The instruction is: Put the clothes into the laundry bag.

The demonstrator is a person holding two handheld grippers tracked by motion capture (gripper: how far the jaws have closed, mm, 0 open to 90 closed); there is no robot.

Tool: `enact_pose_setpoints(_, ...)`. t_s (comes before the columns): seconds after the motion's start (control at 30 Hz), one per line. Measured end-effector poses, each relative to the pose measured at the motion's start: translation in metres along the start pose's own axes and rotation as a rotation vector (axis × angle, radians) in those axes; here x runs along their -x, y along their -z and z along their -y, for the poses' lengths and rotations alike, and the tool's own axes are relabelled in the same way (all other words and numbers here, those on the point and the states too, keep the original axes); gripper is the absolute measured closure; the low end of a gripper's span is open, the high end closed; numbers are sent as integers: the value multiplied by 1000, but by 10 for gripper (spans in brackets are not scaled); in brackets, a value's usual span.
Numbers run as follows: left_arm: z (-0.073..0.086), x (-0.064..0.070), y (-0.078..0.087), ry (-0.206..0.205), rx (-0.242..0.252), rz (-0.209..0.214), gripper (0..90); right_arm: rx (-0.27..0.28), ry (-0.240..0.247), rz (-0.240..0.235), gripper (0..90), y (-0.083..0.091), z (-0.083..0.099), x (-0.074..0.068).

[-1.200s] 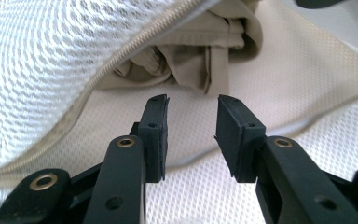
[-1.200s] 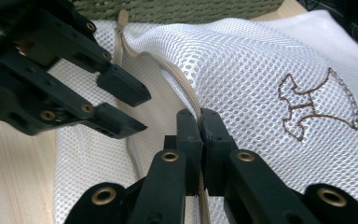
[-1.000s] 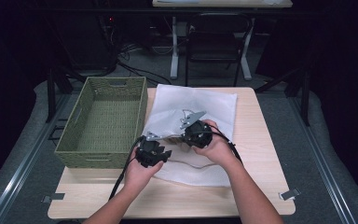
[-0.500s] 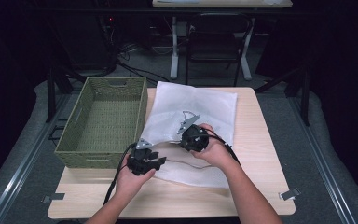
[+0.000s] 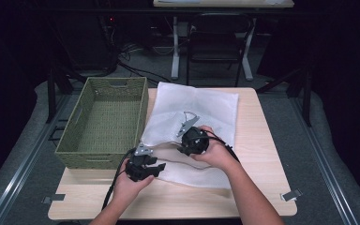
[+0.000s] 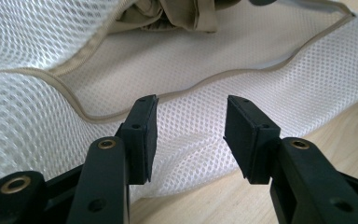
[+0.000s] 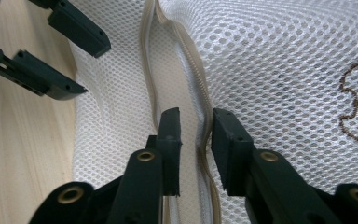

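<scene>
The left hand-held gripper [image 6: 189, 135], jaws apart, sits at the near edge of the white mesh zippered laundry bag [image 5: 201, 110] lying flat on the pale wooden worktop [image 5: 262, 154]. The right hand-held gripper [image 7: 196, 140], jaws nearly together, straddles the beige zipper tape [image 7: 205, 154]. The mesh looks light, limp and snag-prone; grip the stiffer zipper edge. The green woven basket [image 5: 105, 119] stands beyond.

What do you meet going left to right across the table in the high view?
Green woven basket → left tongs → right tongs, over the white mesh bag → bare wooden table at the right edge.
</scene>
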State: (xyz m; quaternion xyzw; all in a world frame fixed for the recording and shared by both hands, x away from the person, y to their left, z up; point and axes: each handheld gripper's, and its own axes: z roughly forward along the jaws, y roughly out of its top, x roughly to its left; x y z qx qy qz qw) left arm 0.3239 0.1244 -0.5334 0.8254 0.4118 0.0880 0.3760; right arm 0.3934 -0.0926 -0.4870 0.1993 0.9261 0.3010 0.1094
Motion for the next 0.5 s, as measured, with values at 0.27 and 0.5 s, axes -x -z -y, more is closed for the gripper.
enact_pose_setpoints(0.27,2,-2,1,10,5,-3,534,27,-6,-4,591,7,-4,-2)
enact_pose_setpoints(0.5,3,-3,10,3,30,-1,504,76,3,22,483,21,-9,-6)
